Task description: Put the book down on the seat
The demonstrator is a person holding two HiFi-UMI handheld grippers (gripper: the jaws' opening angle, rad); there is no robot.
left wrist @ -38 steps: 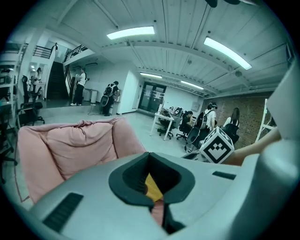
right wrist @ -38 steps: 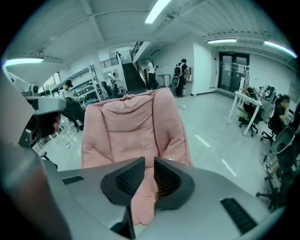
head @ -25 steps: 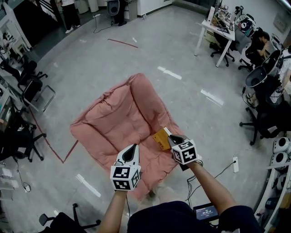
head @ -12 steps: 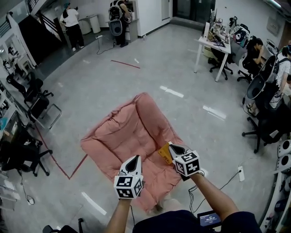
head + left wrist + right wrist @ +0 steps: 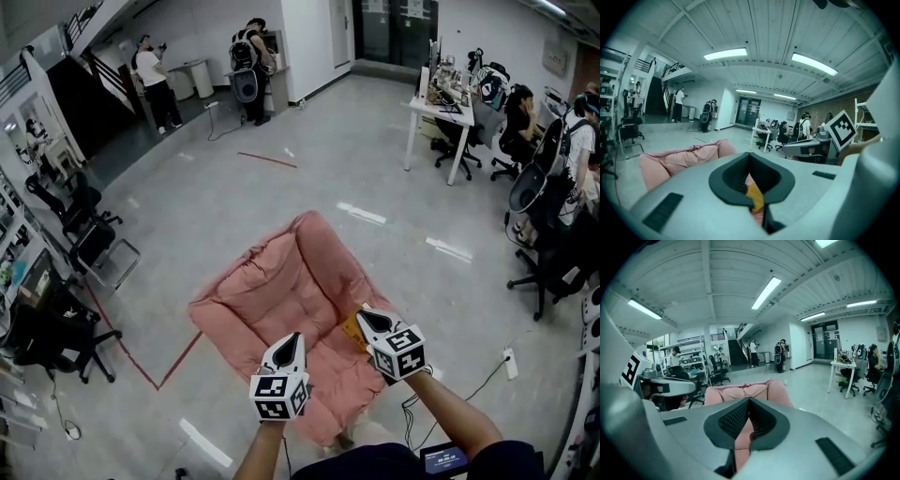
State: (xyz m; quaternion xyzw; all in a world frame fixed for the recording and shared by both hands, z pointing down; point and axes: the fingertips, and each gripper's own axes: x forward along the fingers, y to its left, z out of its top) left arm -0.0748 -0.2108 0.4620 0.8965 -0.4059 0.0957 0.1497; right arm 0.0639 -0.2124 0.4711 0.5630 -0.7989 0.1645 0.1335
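A yellow book (image 5: 350,329) lies on the right side of the pink cushioned seat (image 5: 272,291). It also shows past the left jaws as the yellow book (image 5: 755,197). My right gripper (image 5: 362,313) hovers just above the book's near edge, shut, with nothing between its jaws. My left gripper (image 5: 296,336) is over the seat's front part, shut and empty too. In the left gripper view the left gripper (image 5: 749,153) has its tips together, and the seat (image 5: 679,159) lies beyond. The right gripper (image 5: 749,399) looks over the seat's back (image 5: 740,392).
A white desk (image 5: 450,108) with seated people is at the back right. Black office chairs (image 5: 94,253) line the left side and black office chairs (image 5: 553,253) the right. A red tape line (image 5: 141,366) marks the floor to the left. A power strip (image 5: 511,361) with its cable lies to the right.
Both grippers have lifted away from the seat. The right gripper, which was at the book, has come off it. The book stays lying on the cushion.
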